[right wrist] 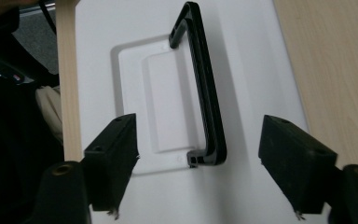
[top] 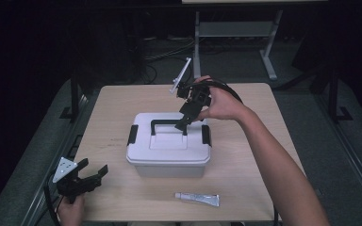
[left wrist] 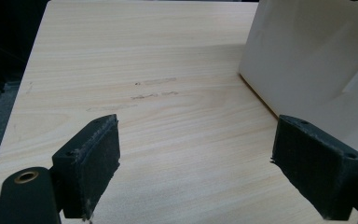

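A white lidded box [top: 169, 153] with black side latches stands in the middle of the wooden table [top: 122, 103]. Its black handle [top: 166, 123] stands upright on the lid. My right gripper [top: 183, 124] reaches down from the far right onto the handle's right end. In the right gripper view the handle [right wrist: 207, 93] runs between the open jaws of my right gripper [right wrist: 200, 172], and neither pad touches it. My left gripper [top: 95, 173] rests open at the table's front left corner. In the left gripper view my left gripper [left wrist: 196, 172] has only bare wood between its jaws, with the box's wall [left wrist: 307, 56] ahead on the right.
A small white tube [top: 197, 199] lies near the front edge, right of centre. Metal rails run along both sides of the table, and a desk frame [top: 231, 33] stands behind it. Bare wood lies left of and behind the box.
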